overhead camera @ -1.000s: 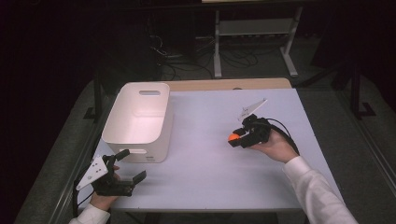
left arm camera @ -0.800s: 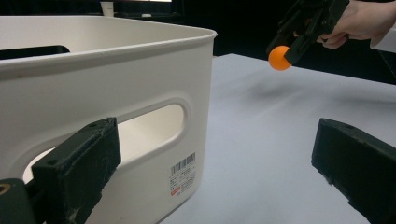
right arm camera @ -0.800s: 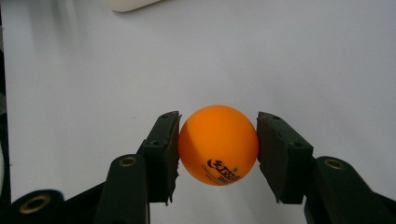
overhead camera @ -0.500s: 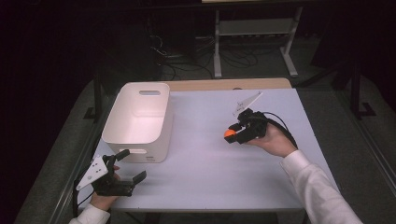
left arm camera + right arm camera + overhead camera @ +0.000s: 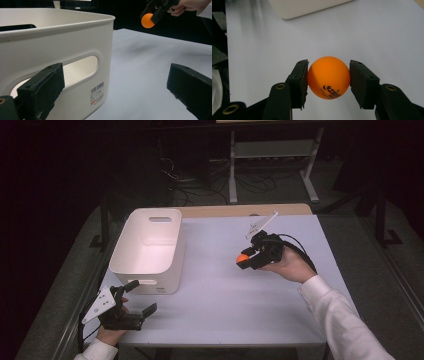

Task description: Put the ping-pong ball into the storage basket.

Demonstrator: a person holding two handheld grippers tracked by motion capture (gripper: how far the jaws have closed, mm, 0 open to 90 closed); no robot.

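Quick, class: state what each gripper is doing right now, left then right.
Left gripper: open, holding nothing, beside the white bin.
Right gripper: shut on the orange ping-pong ball, above the table.

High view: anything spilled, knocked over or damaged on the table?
Nothing stands out. The white plastic bin stands upright and looks empty, the white tabletop is unspilled, and the small orange ball sits squarely in the right claw, held above the table. The left claw is open beside the bin.
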